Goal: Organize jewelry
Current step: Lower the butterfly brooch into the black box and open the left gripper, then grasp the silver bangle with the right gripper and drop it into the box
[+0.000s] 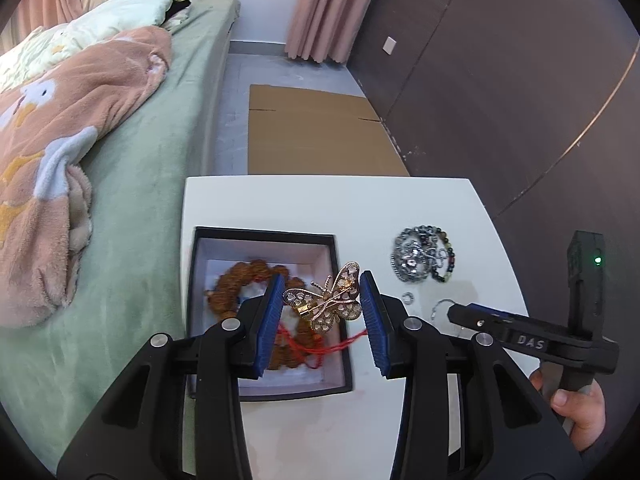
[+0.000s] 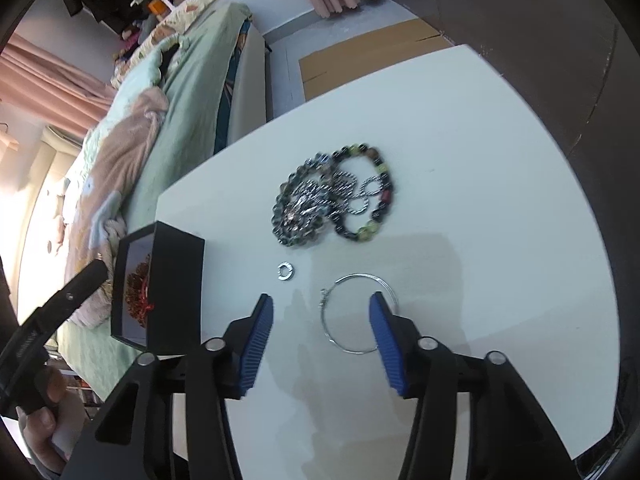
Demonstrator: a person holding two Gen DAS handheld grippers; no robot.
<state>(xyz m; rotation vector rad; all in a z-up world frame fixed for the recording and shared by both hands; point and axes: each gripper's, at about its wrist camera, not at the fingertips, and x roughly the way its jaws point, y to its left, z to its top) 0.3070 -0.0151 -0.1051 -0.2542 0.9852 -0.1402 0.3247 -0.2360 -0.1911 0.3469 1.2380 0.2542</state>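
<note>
My left gripper (image 1: 323,290) is shut on a gold butterfly clip (image 1: 326,306) and holds it above an open black box (image 1: 264,234). In the box lies a brown bead bracelet (image 1: 236,280) with red thread. The box stands on a white table (image 1: 320,200). My right gripper (image 2: 320,304) hovers low over the table, open, and a thin silver hoop (image 2: 360,275) lies between its fingers, with the right pad at the hoop's edge. A small silver ring (image 2: 285,271) lies just ahead. Beyond it is a tangled pile of bead bracelets and chains (image 2: 332,200). The box (image 2: 176,288) is to the left.
A bed with a green sheet (image 1: 152,160) and a peach blanket (image 1: 60,140) runs along the table's left side. Flattened cardboard (image 1: 316,132) lies on the floor beyond the table. A dark panelled wall (image 1: 500,80) is on the right. A person's hand (image 1: 580,408) holds the right gripper.
</note>
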